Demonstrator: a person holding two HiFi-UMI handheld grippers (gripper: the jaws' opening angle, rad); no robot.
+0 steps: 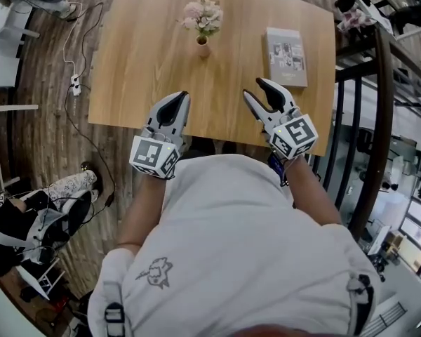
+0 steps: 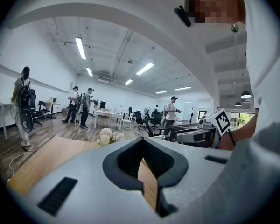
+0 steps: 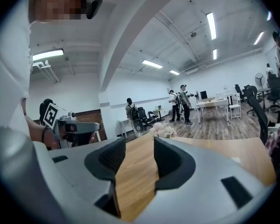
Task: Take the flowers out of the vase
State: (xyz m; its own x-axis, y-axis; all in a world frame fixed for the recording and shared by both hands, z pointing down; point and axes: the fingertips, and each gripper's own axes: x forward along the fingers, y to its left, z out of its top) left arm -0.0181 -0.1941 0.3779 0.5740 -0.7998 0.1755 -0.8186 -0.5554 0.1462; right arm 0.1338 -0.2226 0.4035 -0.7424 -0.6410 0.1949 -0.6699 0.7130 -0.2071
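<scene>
- Holding both grippers low over the near edge of the table (image 1: 140,55), with neither touching anything.
- Left gripper (image 1: 181,97): the jaws meet at the tips, clenched on nothing. Only bare tabletop shows through the wedge behind the tips in the left gripper view (image 2: 142,141).
- Right gripper (image 1: 254,88): the jaws stand partly apart and empty, with wood grain visible through the gap in the right gripper view (image 3: 139,143).
- Flowers (image 1: 203,15): a pale pink-white bunch, upright in a small vase (image 1: 203,45) at the far centre of the table, well apart from both tools. The stems' long axis is vertical.
- Key relation: the target lies straight ahead across the table, between the two grippers' lines. The left tips are a little closer sideways.
- From the right gripper the blooms (image 3: 162,130) sit just above the jaw gap, so it's roughly lined up. From the left gripper they (image 2: 107,135) fall left of the closed tips.
- Judgement: the right looks better placed to reach, being open and aimed. It would need to close on the stems below the blooms and lift straight up.
- Risk: the vase looks light and may lift or tip with the stems. The left could steady it but would have to open first.
- A book (image 1: 286,56) lies right of the vase, off the direct path.
</scene>
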